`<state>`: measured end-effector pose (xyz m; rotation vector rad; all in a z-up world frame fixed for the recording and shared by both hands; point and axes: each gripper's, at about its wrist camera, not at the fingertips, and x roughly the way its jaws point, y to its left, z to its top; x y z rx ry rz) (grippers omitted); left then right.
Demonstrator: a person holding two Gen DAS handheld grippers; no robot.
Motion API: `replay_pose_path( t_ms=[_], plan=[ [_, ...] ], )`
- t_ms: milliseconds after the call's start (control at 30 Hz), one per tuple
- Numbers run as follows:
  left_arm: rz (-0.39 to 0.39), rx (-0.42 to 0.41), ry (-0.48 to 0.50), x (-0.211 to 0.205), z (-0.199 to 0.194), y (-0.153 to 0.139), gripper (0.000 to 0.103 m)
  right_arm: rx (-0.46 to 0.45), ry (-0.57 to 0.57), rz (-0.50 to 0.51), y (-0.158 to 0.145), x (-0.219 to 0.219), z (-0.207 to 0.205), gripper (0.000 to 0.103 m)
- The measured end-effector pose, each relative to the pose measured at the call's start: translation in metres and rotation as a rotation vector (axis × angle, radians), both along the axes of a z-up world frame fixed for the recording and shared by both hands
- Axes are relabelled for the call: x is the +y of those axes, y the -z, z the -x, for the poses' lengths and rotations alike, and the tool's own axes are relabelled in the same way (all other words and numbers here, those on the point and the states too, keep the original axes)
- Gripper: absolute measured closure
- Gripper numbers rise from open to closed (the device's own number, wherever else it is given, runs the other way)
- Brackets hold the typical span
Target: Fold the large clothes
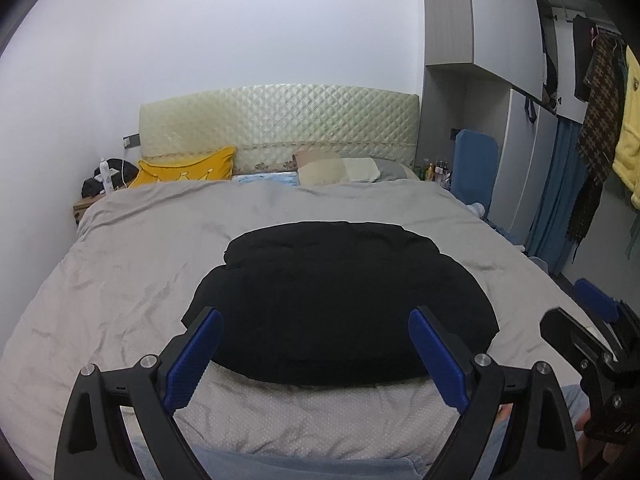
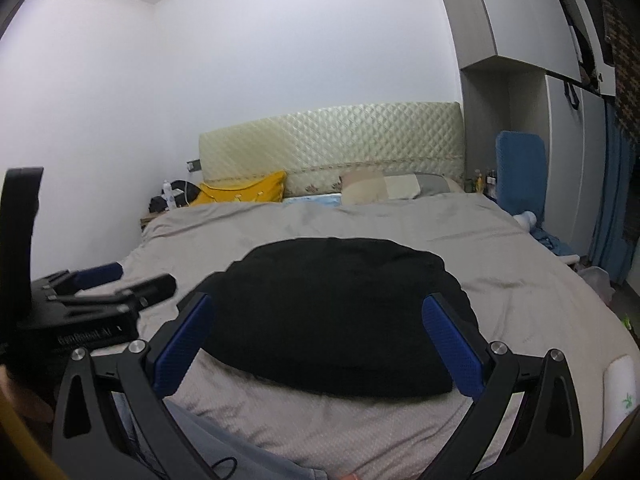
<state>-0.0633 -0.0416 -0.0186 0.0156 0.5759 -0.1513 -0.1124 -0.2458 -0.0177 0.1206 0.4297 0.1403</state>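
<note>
A black garment [image 1: 340,296] lies folded into a compact block on the grey bedspread [image 1: 140,272], near the foot of the bed. It also shows in the right wrist view [image 2: 340,312]. My left gripper [image 1: 316,320] is open and empty, held above the garment's near edge. My right gripper [image 2: 318,308] is open and empty, likewise above the near edge. The right gripper shows at the right edge of the left wrist view [image 1: 596,312], and the left gripper at the left of the right wrist view [image 2: 108,284].
A quilted headboard [image 1: 280,120], a yellow pillow [image 1: 188,170] and beige pillows [image 1: 340,168] are at the far end. A nightstand with clutter [image 1: 100,188] stands far left. A blue chair [image 1: 476,168] and hanging clothes [image 1: 600,120] are on the right.
</note>
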Motion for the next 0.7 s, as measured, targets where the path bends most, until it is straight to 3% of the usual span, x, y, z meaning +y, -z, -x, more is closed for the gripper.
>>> replay_pose_path(
  t_ms=[700],
  plan=[
    [0.012, 0.023, 0.007, 0.0016, -0.0060, -0.0008, 0.008, 0.004, 0.003, 0.010, -0.0011, 0.0009, -0.0004, 0.000]
  ],
)
